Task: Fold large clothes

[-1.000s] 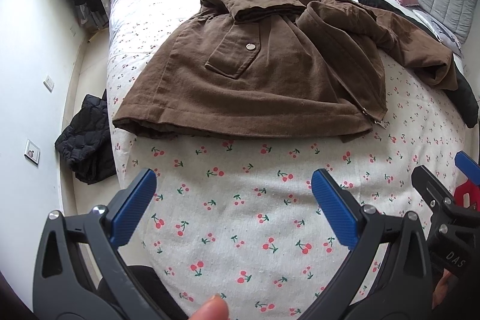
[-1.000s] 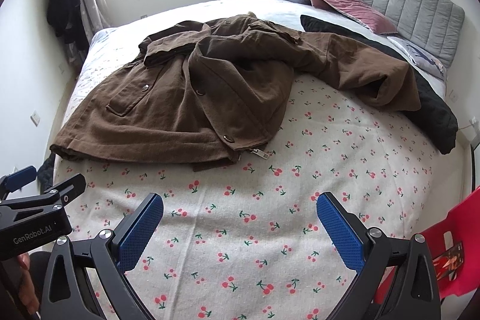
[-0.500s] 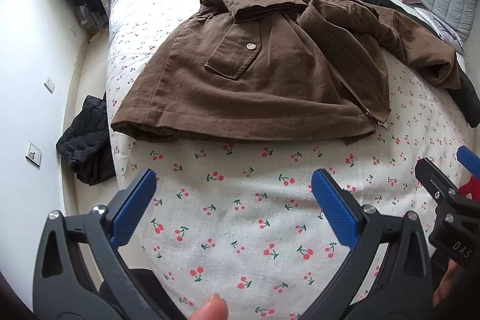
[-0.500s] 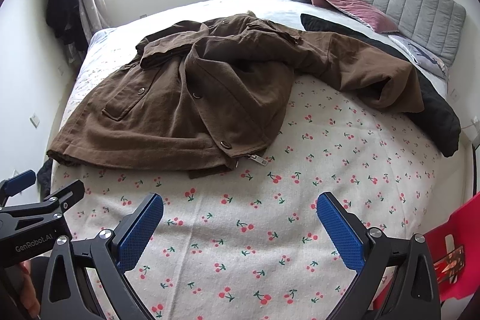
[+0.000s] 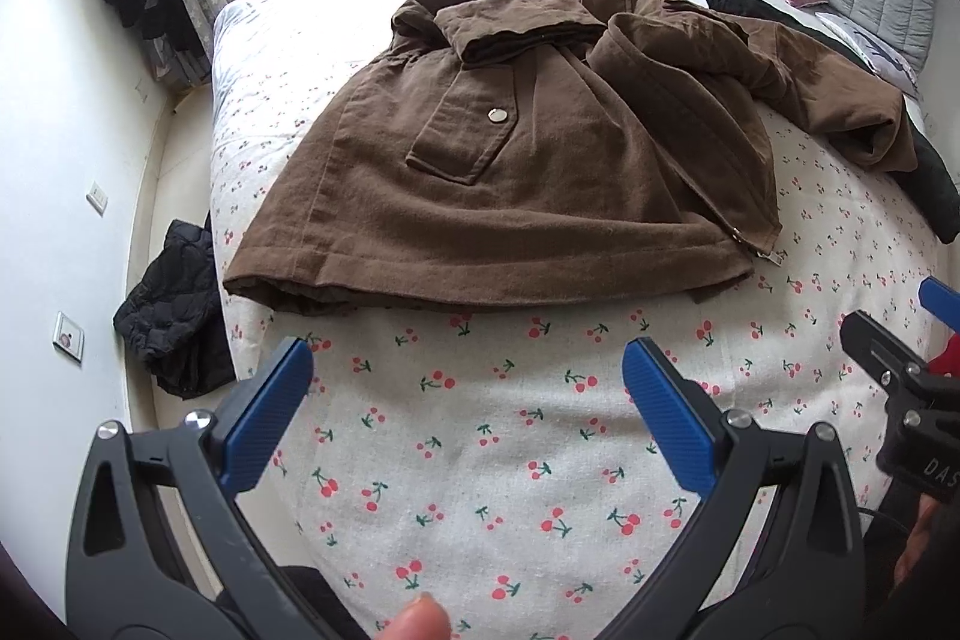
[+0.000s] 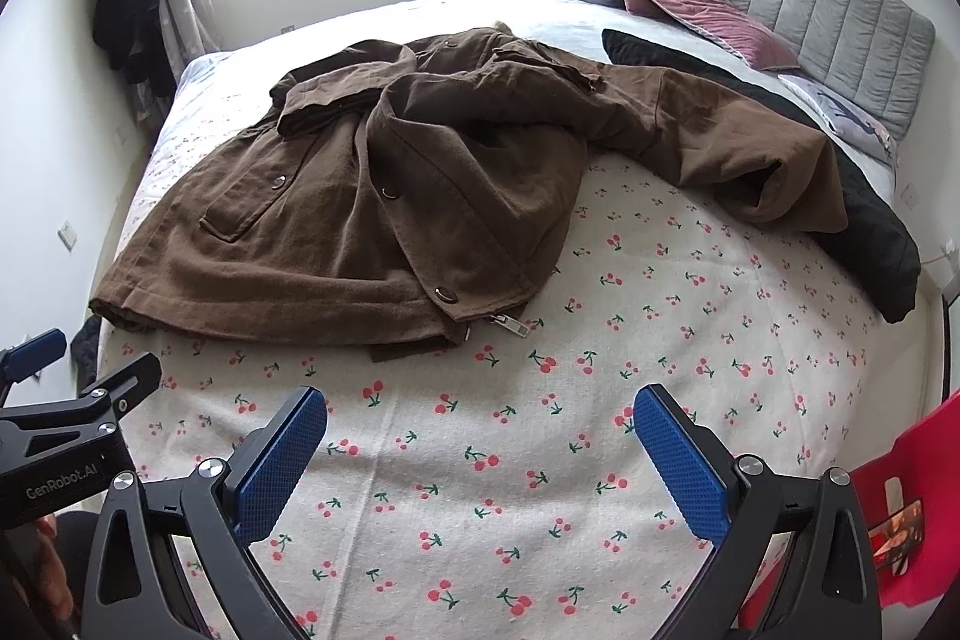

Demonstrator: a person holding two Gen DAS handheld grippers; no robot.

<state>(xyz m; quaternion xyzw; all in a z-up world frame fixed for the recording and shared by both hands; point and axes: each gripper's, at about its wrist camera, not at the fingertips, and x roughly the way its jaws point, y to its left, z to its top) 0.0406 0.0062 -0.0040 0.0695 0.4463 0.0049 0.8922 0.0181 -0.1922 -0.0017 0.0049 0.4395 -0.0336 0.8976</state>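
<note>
Both grippers have moved up and in toward the brown coat since a second ago, so the coat looks bigger and the window now shows in the left view.

On the far left, beside the bed, a black jacket (image 5: 174,304) lies in a heap on the floor, well apart from the coat. The left gripper (image 5: 468,400) hangs over the cherry bedsheet (image 5: 480,460), near the coat's bottom edge but not touching it. Its two blue fingers are spread wide and hold nothing.

The coat (image 5: 510,172) lies in the middle of the bed. It is not flat. Its left sleeve is tucked across the chest, just above the pocket flap (image 5: 468,136). The right front is flopped over and bunched. The zipper end (image 6: 510,325) pokes out at the bottom right corner.

To the right of the coat's body, the right sleeve (image 6: 750,160) sticks out to the side and lies partly on a long black thing (image 6: 870,232) near the gray headboard (image 6: 810,10). The right gripper (image 6: 480,454) also hangs over the sheet, near the zipper corner. Its fingers are spread wide too, with nothing between them.

I think the folding has barely begun. This looks like the reaching step. Next, the right gripper likely needs to pinch the sleeve that sticks out and bring it over the coat's body. The cloth looks thick, so a good deep pinch would help.
</note>
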